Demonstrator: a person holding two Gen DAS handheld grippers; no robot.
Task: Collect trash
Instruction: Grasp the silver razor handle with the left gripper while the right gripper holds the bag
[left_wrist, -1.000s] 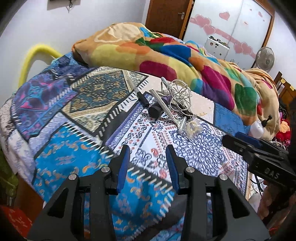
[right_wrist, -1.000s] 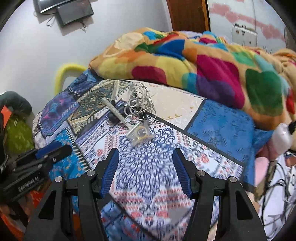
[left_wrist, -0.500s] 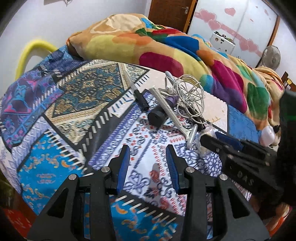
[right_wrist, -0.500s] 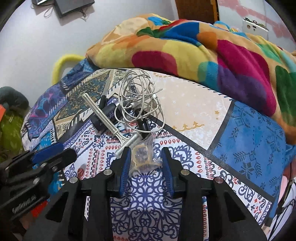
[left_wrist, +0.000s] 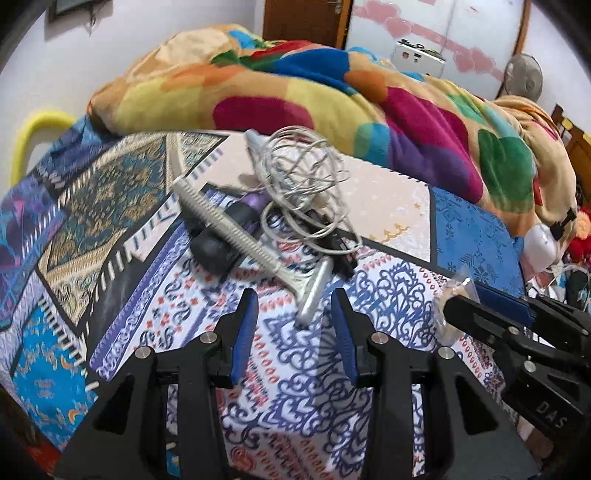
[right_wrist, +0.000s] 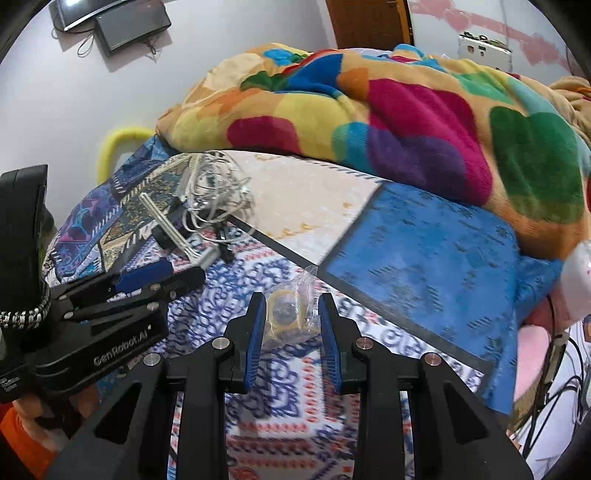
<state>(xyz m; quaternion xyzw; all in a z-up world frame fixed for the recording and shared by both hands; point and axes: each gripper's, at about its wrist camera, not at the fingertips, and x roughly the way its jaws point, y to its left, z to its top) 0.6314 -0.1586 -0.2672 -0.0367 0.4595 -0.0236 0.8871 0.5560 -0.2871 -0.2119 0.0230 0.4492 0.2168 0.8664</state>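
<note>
While my left wrist view shows the left gripper (left_wrist: 293, 328) tilted down with its jaws released over the razor (left_wrist: 236, 236) on the bed (left_wrist: 110, 280), only the right view shows the right gripper (right_wrist: 291, 326) clenched on the plastic packet (right_wrist: 291, 314), having just closed and lifted it.
</note>
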